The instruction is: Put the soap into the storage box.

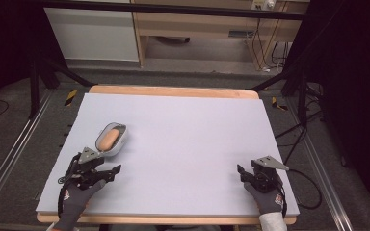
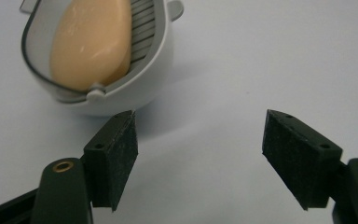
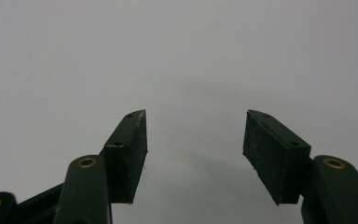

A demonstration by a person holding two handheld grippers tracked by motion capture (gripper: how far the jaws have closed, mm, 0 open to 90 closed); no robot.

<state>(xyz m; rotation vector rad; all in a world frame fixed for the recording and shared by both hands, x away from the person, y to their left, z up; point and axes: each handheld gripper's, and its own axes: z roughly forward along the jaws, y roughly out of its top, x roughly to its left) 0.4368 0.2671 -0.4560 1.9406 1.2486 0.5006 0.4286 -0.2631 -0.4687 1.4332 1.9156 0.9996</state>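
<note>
A pale orange bar of soap (image 1: 108, 138) (image 2: 91, 44) lies in a grey-white ribbed soap dish (image 1: 119, 144) (image 2: 142, 88) at the left of the table. My left gripper (image 1: 106, 164) (image 2: 200, 140) sits just short of the dish on the near side, open, with nothing between its jaws. In the left gripper view the left pad (image 2: 116, 158) reaches close to the dish's wall, and I cannot tell whether they touch. My right gripper (image 1: 246, 169) (image 3: 196, 135) rests at the near right of the table, open over bare surface.
A pale lavender mat (image 1: 183, 139) (image 3: 177, 56) covers the wooden table (image 1: 173, 91). The table's near edge runs right under both gloved hands (image 1: 270, 197). Black frame legs and cables stand on the floor around the table.
</note>
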